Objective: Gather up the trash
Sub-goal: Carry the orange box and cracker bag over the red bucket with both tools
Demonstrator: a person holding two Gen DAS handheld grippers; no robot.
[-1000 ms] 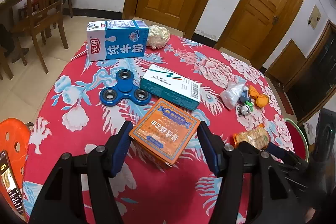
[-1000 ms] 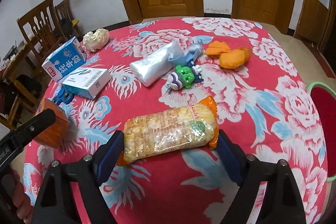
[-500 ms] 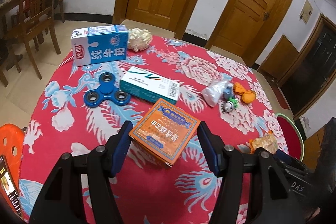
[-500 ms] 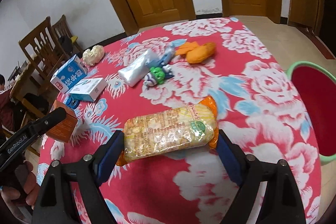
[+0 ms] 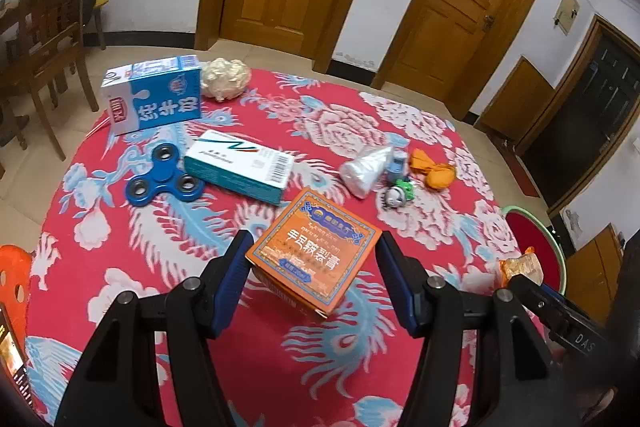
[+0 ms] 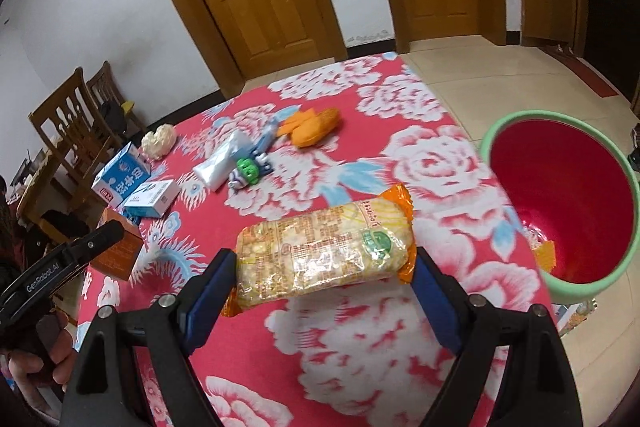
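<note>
Left tool [image 5: 312, 277] squeezes the orange box [image 5: 314, 253] between its blue pads, lifted above the red flowery surface [image 5: 260, 367]. Right tool [image 6: 322, 281] grips the snack packet [image 6: 324, 253] by its two ends, up in the air near the red bin [image 6: 516, 125] beside the surface. The packet is soft and could bend and slip out. It could also miss the bin's rim and land on the floor.
</note>
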